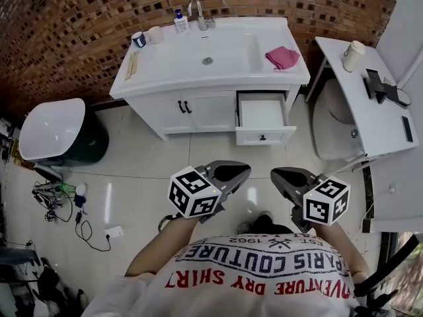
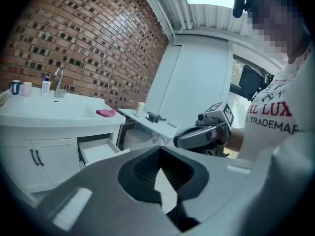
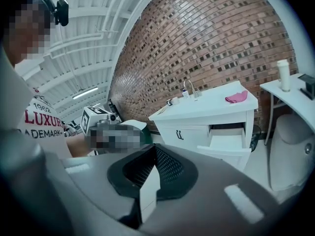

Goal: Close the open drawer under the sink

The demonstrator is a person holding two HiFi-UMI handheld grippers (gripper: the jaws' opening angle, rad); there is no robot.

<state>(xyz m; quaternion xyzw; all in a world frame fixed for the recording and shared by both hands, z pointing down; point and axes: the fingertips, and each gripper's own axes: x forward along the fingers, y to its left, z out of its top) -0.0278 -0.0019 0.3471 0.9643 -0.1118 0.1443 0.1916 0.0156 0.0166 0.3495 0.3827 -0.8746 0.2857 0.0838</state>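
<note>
A white vanity [image 1: 198, 107] with a sink [image 1: 207, 53] stands against the brick wall. Its right-hand drawer [image 1: 262, 119] is pulled out and looks empty; it also shows as the drawer [image 2: 101, 151] in the left gripper view and the drawer [image 3: 227, 142] in the right gripper view. My left gripper [image 1: 246, 169] and right gripper [image 1: 274, 174] hang side by side over the floor, well short of the drawer front. Both are shut with nothing held, as the left gripper [image 2: 160, 150] and the right gripper [image 3: 155, 146] show in their own views.
A pink cloth [image 1: 282, 57] lies on the counter's right end, with a faucet [image 1: 197, 12] and bottles at the back. A toilet [image 1: 53, 127] stands to the left. On the right is a white side table [image 1: 380, 127] holding a cup [image 1: 353, 55]. Cables and a power strip [image 1: 114, 232] lie on the floor at left.
</note>
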